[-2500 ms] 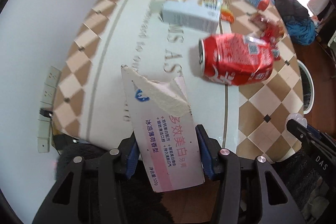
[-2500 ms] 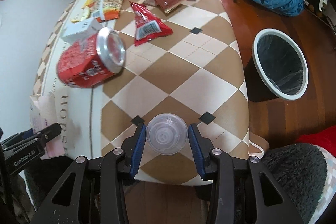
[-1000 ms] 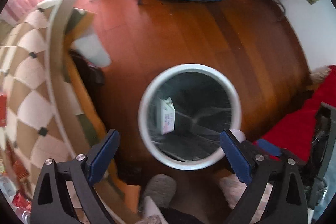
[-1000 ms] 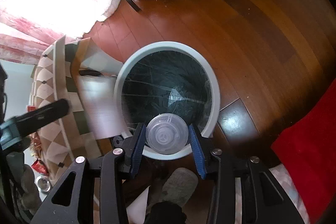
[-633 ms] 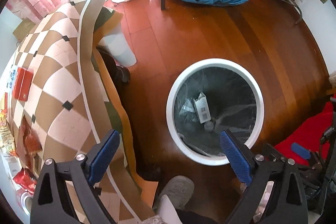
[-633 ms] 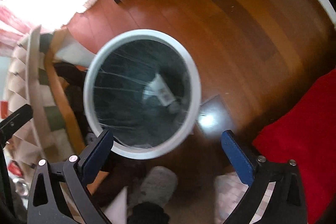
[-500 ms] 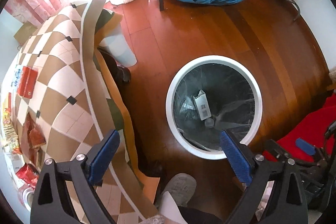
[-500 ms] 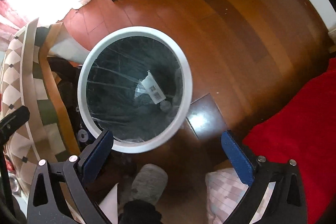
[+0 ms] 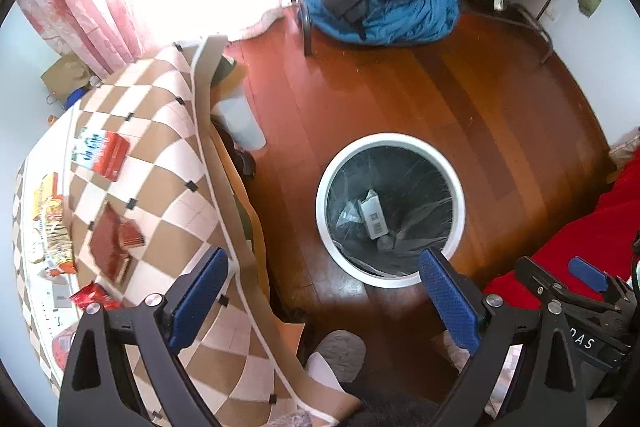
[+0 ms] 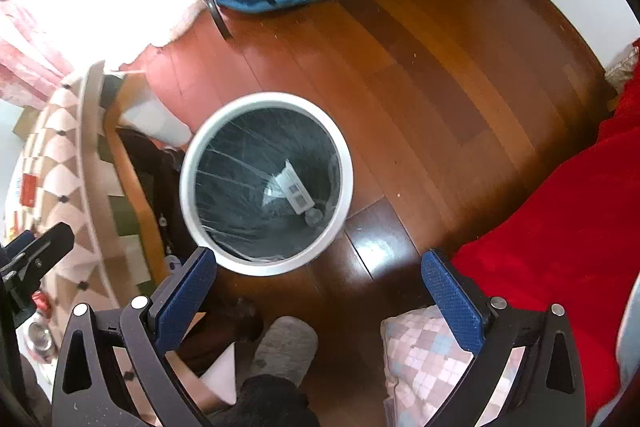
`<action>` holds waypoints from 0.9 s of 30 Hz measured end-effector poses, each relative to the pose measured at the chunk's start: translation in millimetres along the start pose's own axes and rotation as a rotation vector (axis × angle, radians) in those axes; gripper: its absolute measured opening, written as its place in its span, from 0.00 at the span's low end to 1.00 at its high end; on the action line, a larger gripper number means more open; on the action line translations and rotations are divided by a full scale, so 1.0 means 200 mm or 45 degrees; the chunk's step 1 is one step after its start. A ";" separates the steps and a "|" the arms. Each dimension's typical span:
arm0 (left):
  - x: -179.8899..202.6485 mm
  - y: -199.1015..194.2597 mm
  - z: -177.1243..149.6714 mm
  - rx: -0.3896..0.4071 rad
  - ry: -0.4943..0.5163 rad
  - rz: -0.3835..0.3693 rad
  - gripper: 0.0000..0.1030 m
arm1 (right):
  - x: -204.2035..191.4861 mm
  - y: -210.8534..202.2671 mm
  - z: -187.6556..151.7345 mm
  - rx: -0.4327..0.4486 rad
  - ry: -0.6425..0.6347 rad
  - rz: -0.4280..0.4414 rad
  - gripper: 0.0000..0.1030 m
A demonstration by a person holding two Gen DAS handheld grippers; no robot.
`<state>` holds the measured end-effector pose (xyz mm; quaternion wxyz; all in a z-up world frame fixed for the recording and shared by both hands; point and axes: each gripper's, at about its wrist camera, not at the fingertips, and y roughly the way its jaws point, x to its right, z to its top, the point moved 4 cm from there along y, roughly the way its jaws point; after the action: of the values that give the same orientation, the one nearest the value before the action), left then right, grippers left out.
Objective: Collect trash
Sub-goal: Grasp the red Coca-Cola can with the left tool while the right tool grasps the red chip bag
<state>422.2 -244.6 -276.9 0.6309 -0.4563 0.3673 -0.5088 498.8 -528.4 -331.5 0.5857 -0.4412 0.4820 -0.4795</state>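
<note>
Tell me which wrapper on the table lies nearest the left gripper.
The small red wrapper by the table's near edge, just left of the left gripper's left finger; the other packets lie farther up.

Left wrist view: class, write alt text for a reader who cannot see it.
The open, empty left gripper hangs above a white-rimmed bin on a wooden floor; a small box lies inside the bin. To the left, a checkered table holds snack wrappers and a red carton.
</note>
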 end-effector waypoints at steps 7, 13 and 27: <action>-0.05 -0.30 -0.04 0.098 -0.012 -0.030 0.95 | -0.06 -0.33 -0.03 0.115 -0.007 0.030 1.00; -0.19 -0.55 -0.10 0.173 -0.067 -0.049 0.95 | -0.16 -0.63 -0.07 0.212 0.015 0.113 1.00; -1.14 -0.49 -0.60 0.057 0.059 0.247 0.94 | -1.03 -0.61 -0.45 0.056 -0.218 0.421 1.00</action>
<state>232.2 -51.8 -221.5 0.6786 -0.3925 0.4128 -0.4637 378.6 -348.7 -195.8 0.7050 -0.3821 0.4859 -0.3478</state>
